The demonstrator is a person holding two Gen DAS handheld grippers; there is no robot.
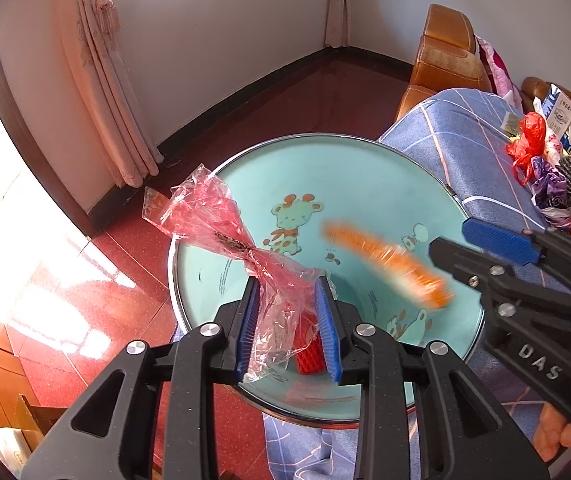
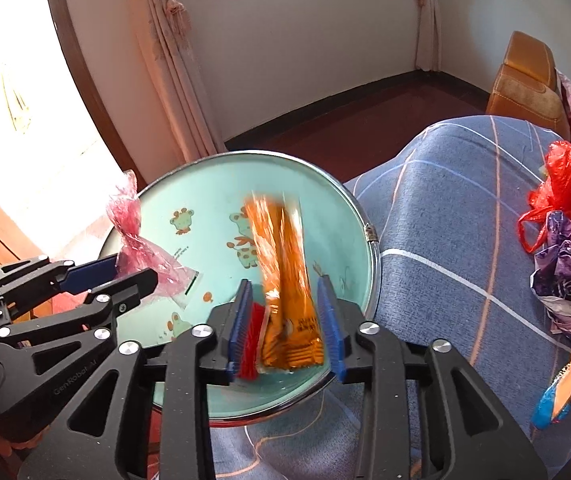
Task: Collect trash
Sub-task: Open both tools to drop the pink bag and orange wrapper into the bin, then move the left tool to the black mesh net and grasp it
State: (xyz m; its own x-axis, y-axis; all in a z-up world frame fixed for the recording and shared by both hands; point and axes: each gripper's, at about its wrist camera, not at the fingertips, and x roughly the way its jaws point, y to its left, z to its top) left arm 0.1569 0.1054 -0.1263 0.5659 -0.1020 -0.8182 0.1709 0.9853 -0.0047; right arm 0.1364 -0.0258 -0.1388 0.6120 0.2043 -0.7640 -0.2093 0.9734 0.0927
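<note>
- Trash in two pieces, both over a pale green bin (image 1: pixel 365 168) with cartoon animals printed on its inner wall and a metal rim.
- Red wrapper (image 1: pixel 209 216) of clear crinkled film, twisted at the middle, threaded between the pads of the left tool (image 1: pixel 288 280) and sticking out past their tips toward the bin's far-left rim.
- Left tool released: pads apart, film lying loose in the gap, not pinched.
- Orange wrapper (image 2: pixel 281 240) long and flat, smeared by motion blur, between the fingers of the right tool (image 2: pixel 285 280) and above the bin's mouth.
- Right tool also released: clear gaps on both sides of the orange wrapper, neither pad pressing on it.
- Both tools angled down into the bin, side by side, left one nearer the sunlit doorway.
- Red ribbed scrap (image 1: pixel 309 352) already lying at the bottom of the bin.
- Bin standing against a blue checked cloth (image 2: pixel 445 220), on a glossy red floor (image 1: pixel 85 280).
- More trash farther right on the cloth: a red plastic bag (image 2: pixel 557 184), a purple printed bag (image 2: pixel 561 264) just below it, well apart from the bin.
- Orange sofa (image 1: pixel 445 52) behind the cloth, pink curtain (image 1: pixel 97 80) by the wall.
</note>
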